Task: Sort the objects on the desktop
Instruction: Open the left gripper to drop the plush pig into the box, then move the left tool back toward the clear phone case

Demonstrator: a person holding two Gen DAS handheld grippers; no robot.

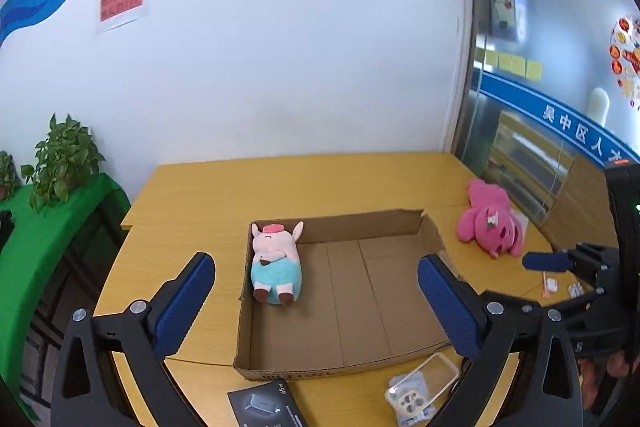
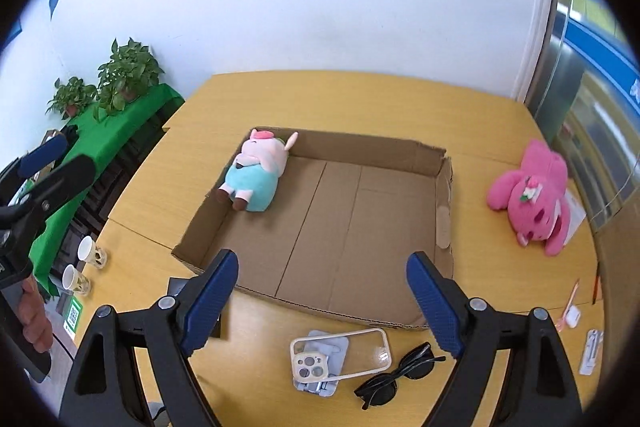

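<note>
Probably the pink bear (image 2: 532,195), lying on the table (image 2: 480,299) far right of the empty, wide-apart right tongs (image 2: 322,301) and left tongs (image 1: 316,301), is light and soft, so grip its round body.

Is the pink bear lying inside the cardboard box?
No, the pink bear lies on the table to the right of the box, and only the pig is inside it.
</note>
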